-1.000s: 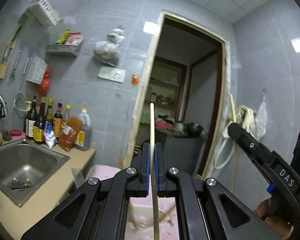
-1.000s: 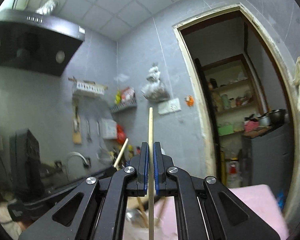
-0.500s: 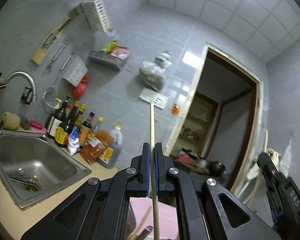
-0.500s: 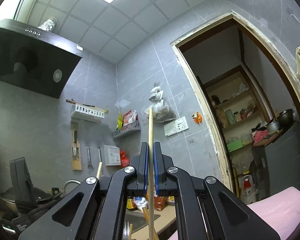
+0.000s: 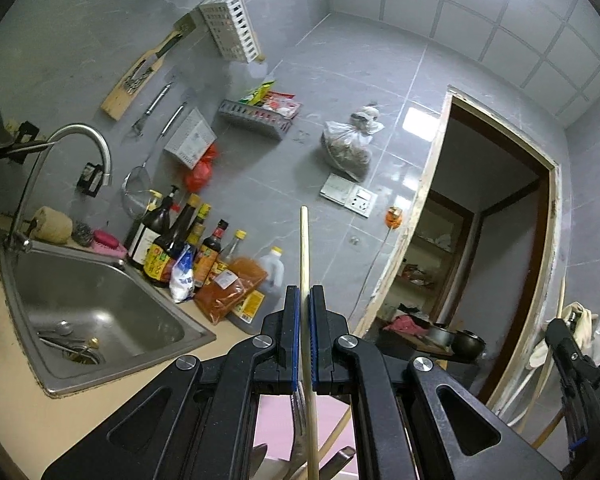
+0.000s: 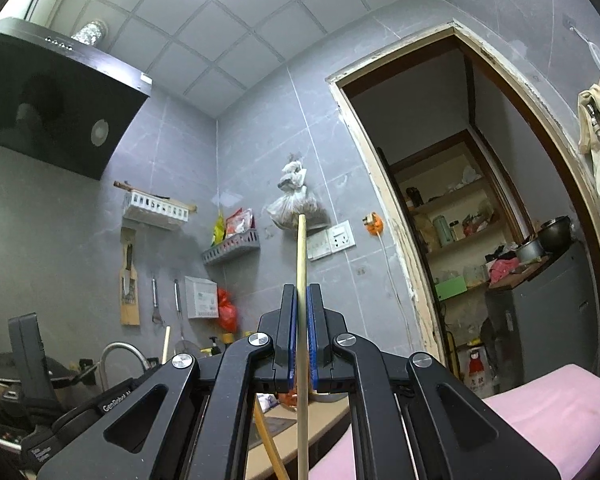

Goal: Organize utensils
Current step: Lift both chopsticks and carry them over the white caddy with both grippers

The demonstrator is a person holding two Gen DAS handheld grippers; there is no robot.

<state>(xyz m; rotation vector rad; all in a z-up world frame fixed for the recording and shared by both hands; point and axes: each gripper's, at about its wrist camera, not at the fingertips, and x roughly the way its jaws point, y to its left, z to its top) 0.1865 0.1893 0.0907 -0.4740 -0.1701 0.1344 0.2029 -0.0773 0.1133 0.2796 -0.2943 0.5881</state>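
My left gripper (image 5: 304, 294) is shut on a pale wooden chopstick (image 5: 304, 248) that stands upright between its blue pads. Below it, metal utensil handles (image 5: 300, 420) and another chopstick (image 5: 336, 436) stick up over a pink surface (image 5: 276, 424). My right gripper (image 6: 301, 292) is shut on a second wooden chopstick (image 6: 301, 252), also upright. The right gripper also shows at the left view's right edge (image 5: 580, 376). The left gripper's body shows low left in the right wrist view (image 6: 100, 404), with its chopstick tip (image 6: 166, 344).
A steel sink (image 5: 92, 308) with a curved tap (image 5: 80, 140) sits in a tan counter (image 5: 16, 412). Sauce bottles (image 5: 188, 244) stand behind it. Racks and tools hang on the grey tiled wall (image 5: 236, 28). A doorway (image 6: 480, 240) is right, a range hood (image 6: 48, 100) upper left.
Both grippers have tilted upward, still shut on their chopsticks. The left view has swung left, bringing the sink and tap into fuller view. The right view shows more ceiling.
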